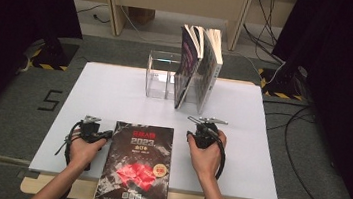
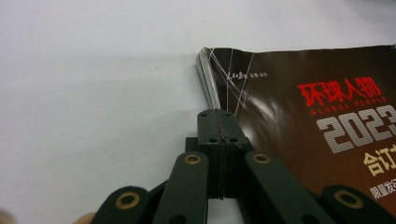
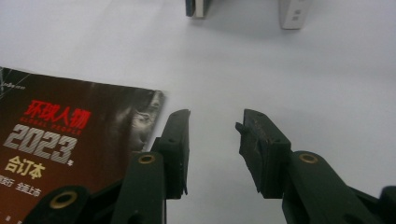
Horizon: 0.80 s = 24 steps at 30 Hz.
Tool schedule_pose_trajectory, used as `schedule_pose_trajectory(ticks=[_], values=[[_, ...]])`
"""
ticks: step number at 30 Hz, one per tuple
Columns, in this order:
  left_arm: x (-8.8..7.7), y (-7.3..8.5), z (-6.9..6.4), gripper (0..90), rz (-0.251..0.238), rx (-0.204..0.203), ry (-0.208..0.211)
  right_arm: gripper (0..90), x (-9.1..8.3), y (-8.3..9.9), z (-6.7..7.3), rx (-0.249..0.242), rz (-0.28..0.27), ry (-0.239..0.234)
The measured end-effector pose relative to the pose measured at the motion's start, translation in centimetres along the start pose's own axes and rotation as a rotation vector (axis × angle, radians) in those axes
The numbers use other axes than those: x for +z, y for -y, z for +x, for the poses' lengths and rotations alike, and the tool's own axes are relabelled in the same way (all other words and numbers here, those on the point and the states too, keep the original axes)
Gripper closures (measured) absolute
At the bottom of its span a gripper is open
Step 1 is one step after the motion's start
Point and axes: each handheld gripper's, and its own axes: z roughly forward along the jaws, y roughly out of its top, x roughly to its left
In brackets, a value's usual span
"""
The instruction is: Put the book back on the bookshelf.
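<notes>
While I watch from above, my left gripper (image 1: 105, 133) sits at the left edge of the magazine (image 1: 137, 163), near its far left corner. Looking along that gripper, its jaws are pressed together with nothing between them, their tips right beside the fanned page corner of the magazine (image 2: 327, 121); I can't say whether they touch it. That magazine lies flat, cover up, at the near edge of the counter (image 1: 115, 92), between my two hands. Over on the right, my right gripper (image 1: 207, 119) hangs just off the magazine's far right corner. Its jaws stand apart, nothing in the gap but bare white counter (image 3: 303, 70). Farther back, a clear box (image 1: 160, 72) stands with two books (image 1: 198, 67) upright and leaning beside it.
</notes>
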Motion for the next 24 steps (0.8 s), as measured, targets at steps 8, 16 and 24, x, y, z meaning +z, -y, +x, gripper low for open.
schedule_pose_trajectory(ticks=[8, 16, 24], values=[[-0.1, 0.8, -2.3, 89.3, 0.011, 0.060, 0.035, 61.2, 1.7, 0.0, 0.6, 0.014, 0.073, -0.051], [-0.3, 1.6, -4.1, 89.2, 0.023, 0.097, 0.078, 60.1, 3.1, -0.1, 0.0, 0.052, 0.135, -0.074], [-0.5, 1.5, -4.0, 79.8, 0.011, 0.073, 0.114, 59.2, 3.6, 0.0, -0.6, 0.074, 0.154, -0.075]])
